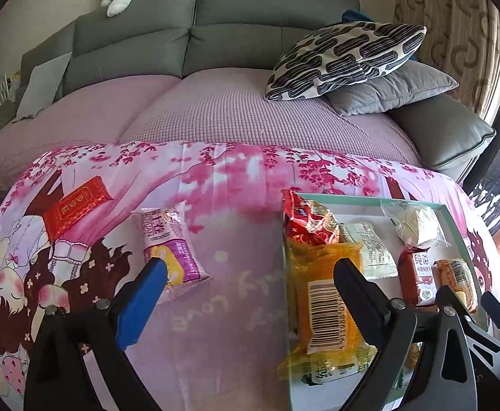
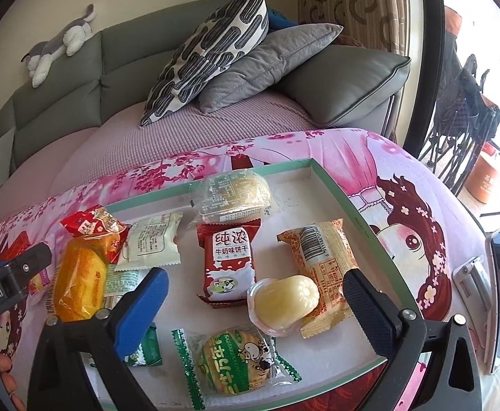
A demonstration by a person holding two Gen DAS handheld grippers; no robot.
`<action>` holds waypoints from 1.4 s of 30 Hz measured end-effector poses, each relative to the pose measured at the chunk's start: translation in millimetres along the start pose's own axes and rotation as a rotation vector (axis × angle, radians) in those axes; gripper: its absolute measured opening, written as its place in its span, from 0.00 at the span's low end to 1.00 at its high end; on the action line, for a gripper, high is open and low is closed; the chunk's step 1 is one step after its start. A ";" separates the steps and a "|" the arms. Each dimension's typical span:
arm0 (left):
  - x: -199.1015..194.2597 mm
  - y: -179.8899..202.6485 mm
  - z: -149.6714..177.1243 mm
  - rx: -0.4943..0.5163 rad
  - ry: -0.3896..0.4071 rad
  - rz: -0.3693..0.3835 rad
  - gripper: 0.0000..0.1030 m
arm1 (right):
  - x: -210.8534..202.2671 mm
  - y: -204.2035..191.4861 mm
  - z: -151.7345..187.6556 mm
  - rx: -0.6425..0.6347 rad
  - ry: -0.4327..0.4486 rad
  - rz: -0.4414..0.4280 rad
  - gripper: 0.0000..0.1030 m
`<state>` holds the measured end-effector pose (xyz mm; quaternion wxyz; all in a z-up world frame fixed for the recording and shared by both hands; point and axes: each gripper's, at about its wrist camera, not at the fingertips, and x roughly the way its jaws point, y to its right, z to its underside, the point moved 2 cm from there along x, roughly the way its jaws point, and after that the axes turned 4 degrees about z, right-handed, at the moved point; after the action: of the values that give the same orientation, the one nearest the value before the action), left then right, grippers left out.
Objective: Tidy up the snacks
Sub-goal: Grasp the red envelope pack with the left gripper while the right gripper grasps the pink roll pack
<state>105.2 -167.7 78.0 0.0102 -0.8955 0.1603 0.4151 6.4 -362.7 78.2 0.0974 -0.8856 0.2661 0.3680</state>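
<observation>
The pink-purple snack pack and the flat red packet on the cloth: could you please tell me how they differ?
The pink-purple snack pack is puffy, pillow-shaped; the flat red packet is thin and rectangular. The pack is white, purple and yellow; the packet is red with gold characters. The pack lies near the left gripper's blue fingertip, the packet farther left. Both lie outside the tray.

Green-rimmed shallow cardboard tray (image 2: 328,185) rests on the pink cartoon-print tabletop (image 1: 236,239). Inside it: dark-red milk biscuit packet (image 2: 231,263) central, clear jelly cup (image 2: 285,299) at 4 o'clock, yellow cake packet (image 2: 78,281) at 9. Purple-white snack packet (image 1: 169,250) lies outside, left.
</observation>
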 end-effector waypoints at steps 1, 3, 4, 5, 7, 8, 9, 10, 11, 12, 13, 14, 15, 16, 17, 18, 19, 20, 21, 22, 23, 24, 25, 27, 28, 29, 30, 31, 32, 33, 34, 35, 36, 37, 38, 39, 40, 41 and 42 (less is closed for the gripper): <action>-1.0 -5.3 -0.7 -0.003 0.001 -0.010 0.95 | -1.9 -3.0 -0.7 -0.005 0.004 -0.002 1.00; -4.0 -18.0 -2.7 -0.008 0.004 -0.037 0.95 | -5.8 -10.3 -1.9 -0.017 0.014 -0.005 1.00; -5.2 -24.9 -3.6 -0.007 0.005 -0.054 0.95 | -8.0 -14.7 -2.4 -0.022 0.019 -0.008 1.00; -6.3 -32.4 -4.8 -0.006 0.003 -0.075 0.95 | -10.2 -19.4 -3.1 -0.027 0.023 -0.012 1.00; -9.8 -50.0 -6.9 -0.006 0.002 -0.123 0.95 | -14.9 -31.6 -4.1 -0.039 0.032 -0.033 1.00; -12.1 -59.4 -8.2 -0.010 0.004 -0.144 0.95 | -17.2 -38.8 -4.8 -0.045 0.037 -0.048 1.00; -14.8 -69.8 -9.6 -0.018 0.005 -0.164 0.95 | -19.6 -47.0 -5.6 -0.051 0.041 -0.065 1.00; -17.6 -80.3 -10.4 -0.030 0.007 -0.178 0.95 | -21.7 -56.2 -6.1 -0.058 0.045 -0.084 1.00; -20.3 -90.4 -11.8 -0.045 0.007 -0.186 0.95 | -23.8 -66.5 -5.9 -0.068 0.047 -0.106 1.00; -22.7 -100.6 -13.2 -0.062 0.007 -0.190 0.95 | -25.5 -77.2 -5.6 -0.079 0.047 -0.131 1.00; -24.4 -110.4 -14.4 -0.076 0.004 -0.191 0.95 | -27.4 -88.4 -4.5 -0.090 0.045 -0.156 1.00; -25.5 -118.7 -15.2 -0.084 -0.001 -0.192 0.95 | -29.3 -100.2 -2.9 -0.103 0.043 -0.180 1.00; -26.2 -126.5 -15.8 -0.085 -0.006 -0.196 0.95 | -31.6 -112.6 -1.2 -0.121 0.042 -0.199 1.00; -26.1 -134.1 -17.0 -0.079 -0.010 -0.199 0.95 | -33.6 -125.5 0.5 -0.144 0.043 -0.217 1.00; -25.5 -141.0 -17.8 -0.070 -0.017 -0.204 0.95 | -35.5 -137.6 1.8 -0.168 0.045 -0.232 1.00; -24.0 -147.9 -19.5 -0.059 -0.023 -0.209 0.95 | -37.0 -149.2 2.8 -0.191 0.047 -0.242 1.00; -21.9 -155.4 -21.7 -0.050 -0.029 -0.214 0.95 | -38.2 -160.5 3.6 -0.210 0.050 -0.252 1.00; -19.2 -162.3 -24.5 -0.042 -0.035 -0.219 0.95 | -38.4 -171.0 4.1 -0.227 0.049 -0.265 1.00; -14.9 -169.5 -27.9 -0.030 -0.043 -0.218 0.95 | -37.2 -180.8 4.4 -0.240 0.042 -0.278 1.00; -8.9 -176.2 -31.5 -0.014 -0.058 -0.211 0.95 | -34.8 -190.5 4.9 -0.250 0.030 -0.291 1.00; -2.3 -182.5 -35.0 0.001 -0.076 -0.204 0.95 | -30.2 -200.0 5.3 -0.261 0.010 -0.298 1.00; 5.4 -188.2 -38.7 0.014 -0.091 -0.196 0.95 | -25.0 -209.1 6.0 -0.271 -0.006 -0.302 1.00; 13.5 -194.0 -42.5 0.026 -0.108 -0.190 0.95 | -19.7 -217.5 7.3 -0.276 -0.019 -0.309 1.00; 31.5 -202.8 -49.2 0.057 -0.141 -0.167 0.95 | -6.3 -233.1 9.8 -0.280 -0.056 -0.330 1.00; 41.2 -206.9 -51.8 0.069 -0.159 -0.151 0.95 | 0.4 -238.8 10.6 -0.278 -0.078 -0.339 1.00; 51.0 -210.3 -53.5 0.082 -0.178 -0.142 0.95 | 7.5 -244.4 11.8 -0.277 -0.099 -0.346 1.00; 60.2 -212.9 -54.4 0.097 -0.196 -0.135 0.95 | 14.2 -249.6 12.8 -0.279 -0.116 -0.353 1.00; 69.1 -216.2 -55.2 0.109 -0.214 -0.135 0.95 | 20.0 -255.0 13.2 -0.287 -0.126 -0.351 1.00; 76.6 -219.0 -55.6 0.120 -0.230 -0.143 0.95 | 24.7 -260.4 13.0 -0.303 -0.127 -0.346 1.00; 83.6 -221.4 -56.1 0.135 -0.244 -0.147 0.94 | 28.6 -265.5 13.4 -0.321 -0.126 -0.339 1.00; 90.4 -224.2 -56.9 0.149 -0.259 -0.139 0.94 | 32.6 -270.2 13.6 -0.336 -0.130 -0.332 1.00; 96.6 -226.1 -57.1 0.155 -0.276 -0.125 0.92 | 36.4 -274.6 13.9 -0.351 -0.137 -0.328 1.00; 101.8 -228.1 -57.6 0.160 -0.291 -0.111 0.90 | 39.6 -278.7 14.1 -0.360 -0.142 -0.329 1.00; 106.7 -229.3 -57.7 0.165 -0.302 -0.101 0.88 | 42.7 -282.4 14.3 -0.367 -0.147 -0.331 1.00; 111.3 -230.9 -57.8 0.172 -0.312 -0.099 0.82 | 44.9 -284.6 14.2 -0.373 -0.151 -0.334 0.99; 115.7 -232.0 -57.4 0.179 -0.323 -0.101 0.80 | 47.4 -287.4 14.4 -0.378 -0.154 -0.335 0.96; 119.1 -232.6 -57.4 0.185 -0.328 -0.097 0.79 | 49.8 -289.7 14.9 -0.383 -0.159 -0.333 0.94; 120.5 -233.3 -58.3 0.184 -0.328 -0.089 0.79 | 51.8 -291.5 15.0 -0.389 -0.163 -0.331 0.90; 120.9 -233.6 -59.6 0.180 -0.328 -0.085 0.79 | 53.5 -292.7 15.4 -0.393 -0.167 -0.330 0.86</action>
<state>291.4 11.2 0.0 0.1339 -0.8171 0.1550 0.5388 187.5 -132.6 22.7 0.0038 -0.8856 0.0324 0.4634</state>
